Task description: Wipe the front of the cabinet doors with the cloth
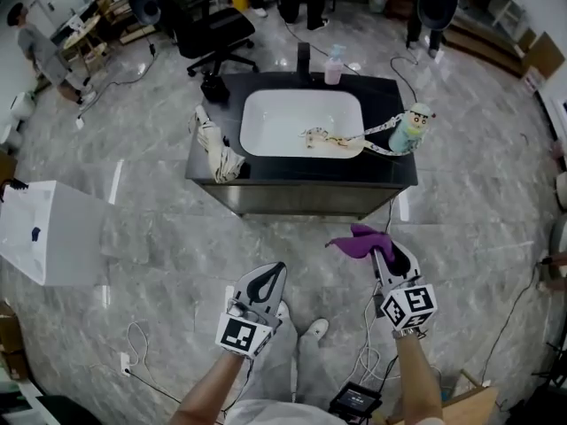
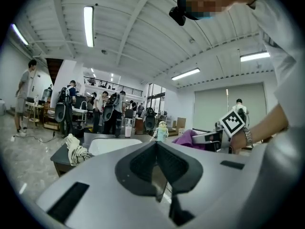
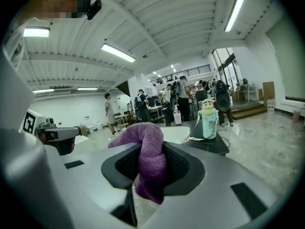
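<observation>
A dark cabinet (image 1: 301, 197) with a black top and a white basin (image 1: 299, 122) stands ahead of me; its front doors face me in the head view. My right gripper (image 1: 386, 253) is shut on a purple cloth (image 1: 361, 239), which bunches between the jaws in the right gripper view (image 3: 148, 161). The cloth is held in the air, short of the cabinet front. My left gripper (image 1: 268, 278) is shut with nothing in it, to the left of the right one, also away from the cabinet. The cabinet's top shows small in the left gripper view (image 2: 62, 152).
On the cabinet top lie a crumpled beige cloth (image 1: 217, 144), a soap bottle (image 1: 333, 64), a tap (image 1: 304, 60) and a cartoon figure bottle (image 1: 411, 128). A white box (image 1: 49, 231) sits at the left. Cables (image 1: 372, 317) trail on the marble floor. People stand behind.
</observation>
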`<state>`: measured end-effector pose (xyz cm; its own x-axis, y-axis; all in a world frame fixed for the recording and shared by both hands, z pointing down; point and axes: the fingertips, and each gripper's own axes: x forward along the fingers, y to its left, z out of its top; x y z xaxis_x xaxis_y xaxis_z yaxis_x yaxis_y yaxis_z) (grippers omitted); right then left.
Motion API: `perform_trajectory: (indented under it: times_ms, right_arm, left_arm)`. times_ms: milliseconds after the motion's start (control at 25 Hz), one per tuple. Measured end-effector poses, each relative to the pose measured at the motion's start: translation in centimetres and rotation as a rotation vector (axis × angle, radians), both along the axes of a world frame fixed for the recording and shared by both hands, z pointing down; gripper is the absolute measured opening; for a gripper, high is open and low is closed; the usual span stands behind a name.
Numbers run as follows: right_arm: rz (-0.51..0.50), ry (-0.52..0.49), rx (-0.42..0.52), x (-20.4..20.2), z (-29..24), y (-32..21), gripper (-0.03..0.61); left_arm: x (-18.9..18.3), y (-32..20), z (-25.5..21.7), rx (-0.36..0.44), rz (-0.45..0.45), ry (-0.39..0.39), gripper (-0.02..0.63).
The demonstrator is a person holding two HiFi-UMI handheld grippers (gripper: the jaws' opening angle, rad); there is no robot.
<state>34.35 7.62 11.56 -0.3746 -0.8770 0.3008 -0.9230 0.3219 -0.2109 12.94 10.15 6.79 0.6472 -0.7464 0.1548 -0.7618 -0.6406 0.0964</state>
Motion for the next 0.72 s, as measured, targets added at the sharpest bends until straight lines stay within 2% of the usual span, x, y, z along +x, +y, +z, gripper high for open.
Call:
perform_trajectory:
  times_ms: [240, 480, 600, 720]
  right_arm:
    - [-0.045, 0.05, -0.07, -3.8, 9.1, -6.9, 0.117]
    - [-0.009, 0.068, -0.123, -7.2, 18.0, -11.3, 0.117]
    - [0.019, 0.042, -0.158, -8.7, 21.4, -12.7, 0.117]
    - [0.011, 0.052, -0.138, -9.9, 23.6, -13.5, 0.117]
  left_arm:
    - [-0.6, -6.1, 5.5, -0.023, -0.018, 0.045, 0.006]
    - [-0.9, -9.9, 11.5, -0.025, 0.006, 0.048, 0.006]
    - [-0.5, -10.5, 14.4, -0.057, 0.025, 0.068, 0.006]
    - [0.0, -10.1, 17.8, -0.095, 0.06, 0.046, 0.006]
